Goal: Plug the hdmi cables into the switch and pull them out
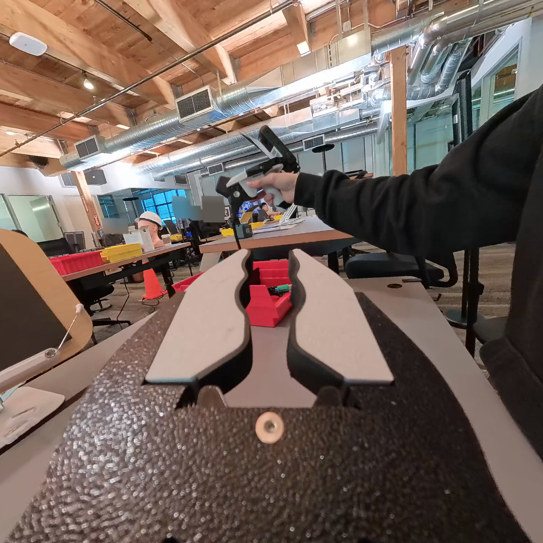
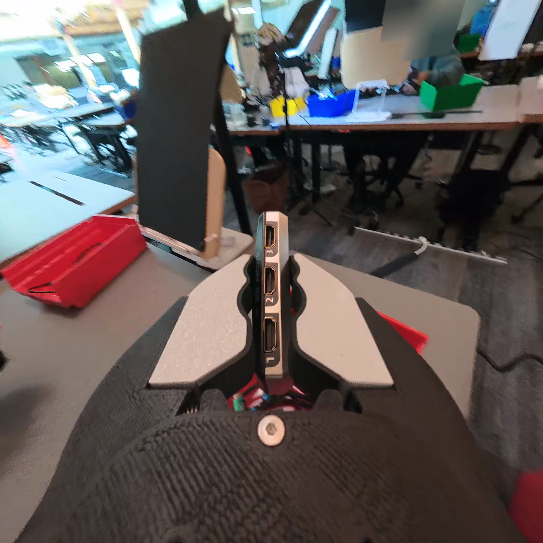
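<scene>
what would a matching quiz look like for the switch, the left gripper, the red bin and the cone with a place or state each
Things:
1. switch
2. left gripper
3. red bin
4. cone

States or places:
A. on the floor by a far table
B. on the table, ahead of the left fingers
C. open, holding nothing
D. clamped upright in the right gripper, ports empty

Pairs: 1-D, 2-C, 3-B, 4-A

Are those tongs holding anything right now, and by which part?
The right tongs grip the HDMI switch by its two flat faces, with the port edge facing the camera. The left tongs are open and hold nothing.
</scene>
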Demonstrator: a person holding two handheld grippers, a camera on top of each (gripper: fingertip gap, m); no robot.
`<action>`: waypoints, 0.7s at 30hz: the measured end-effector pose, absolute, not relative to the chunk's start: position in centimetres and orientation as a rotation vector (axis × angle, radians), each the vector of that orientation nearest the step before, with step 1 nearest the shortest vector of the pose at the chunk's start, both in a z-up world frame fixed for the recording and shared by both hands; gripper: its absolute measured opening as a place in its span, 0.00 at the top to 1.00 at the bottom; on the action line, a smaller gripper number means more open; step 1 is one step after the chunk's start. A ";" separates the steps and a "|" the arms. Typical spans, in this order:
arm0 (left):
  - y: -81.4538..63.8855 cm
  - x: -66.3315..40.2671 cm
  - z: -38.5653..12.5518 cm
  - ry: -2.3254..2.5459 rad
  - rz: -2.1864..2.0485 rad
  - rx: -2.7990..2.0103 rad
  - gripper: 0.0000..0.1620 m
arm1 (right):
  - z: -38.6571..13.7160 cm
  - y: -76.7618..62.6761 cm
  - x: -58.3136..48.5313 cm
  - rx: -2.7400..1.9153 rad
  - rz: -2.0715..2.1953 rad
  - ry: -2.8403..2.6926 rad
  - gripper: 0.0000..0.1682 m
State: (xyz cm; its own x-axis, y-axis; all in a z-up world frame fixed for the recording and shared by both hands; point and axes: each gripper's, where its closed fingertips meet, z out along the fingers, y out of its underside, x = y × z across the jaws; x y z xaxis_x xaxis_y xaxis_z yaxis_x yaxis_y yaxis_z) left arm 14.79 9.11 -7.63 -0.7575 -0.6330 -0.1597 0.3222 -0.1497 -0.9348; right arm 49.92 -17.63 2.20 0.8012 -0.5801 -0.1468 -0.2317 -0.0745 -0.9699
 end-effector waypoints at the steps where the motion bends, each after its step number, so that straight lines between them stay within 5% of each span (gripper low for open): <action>1: 9.1 14.8 -7.8 1.495 -1.963 -0.366 0.87 | 1.3 -18.1 50.7 -1.691 -0.378 0.671 0.87; 15: 8.2 15.8 -9.6 1.576 -1.957 -0.415 0.87 | -15.7 -14.9 57.1 -2.462 -0.937 0.403 0.87; 21: 8.3 16.2 -10.1 1.601 -1.963 -0.454 0.87 | -21.5 -10.9 56.6 -2.572 -0.678 0.351 0.77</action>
State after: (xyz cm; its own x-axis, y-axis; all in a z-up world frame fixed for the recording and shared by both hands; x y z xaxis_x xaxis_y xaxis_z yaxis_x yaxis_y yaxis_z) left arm 16.16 8.29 -10.07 -0.7854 -0.6129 -0.0868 0.2082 -0.1295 -0.9695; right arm 56.58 -10.90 -21.49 0.8464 -0.3498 0.4016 -0.1260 -0.8642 -0.4871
